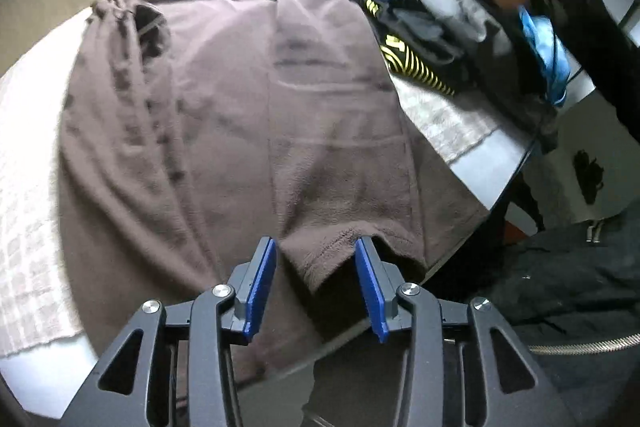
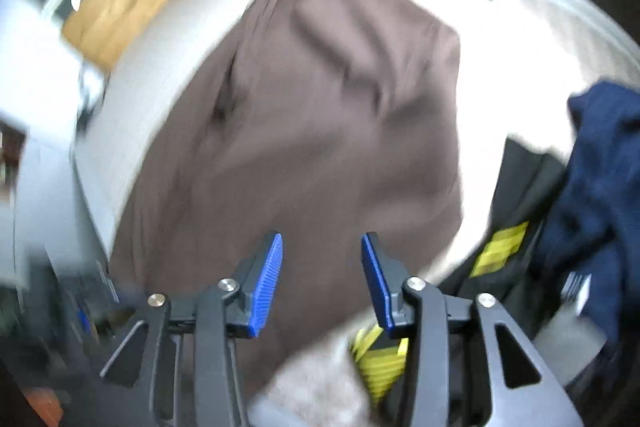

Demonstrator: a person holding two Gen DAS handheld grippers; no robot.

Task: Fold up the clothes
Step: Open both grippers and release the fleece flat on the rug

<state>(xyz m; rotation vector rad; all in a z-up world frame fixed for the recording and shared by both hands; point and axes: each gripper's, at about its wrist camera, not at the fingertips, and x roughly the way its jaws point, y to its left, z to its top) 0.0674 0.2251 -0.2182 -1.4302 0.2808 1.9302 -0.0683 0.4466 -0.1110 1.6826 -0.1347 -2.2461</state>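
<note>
Left wrist view: left gripper (image 1: 316,259) stood apart, empty, over brown garment (image 1: 240,99)'s hem at worktop (image 1: 472,131) edge; overhang risked sliding off.

The brown garment (image 1: 240,99) is a soft, matt cloth with a slightly fuzzy nap (like fleece). Under it, the pale table cover (image 1: 28,227) looks a coarse woven textile. The left gripper (image 1: 316,247) has matt black plastic arms, shiny metal pins, and ribbed blue pads (image 1: 262,279). The wooden board (image 2: 116,7) looks smooth and unpolished.
</note>
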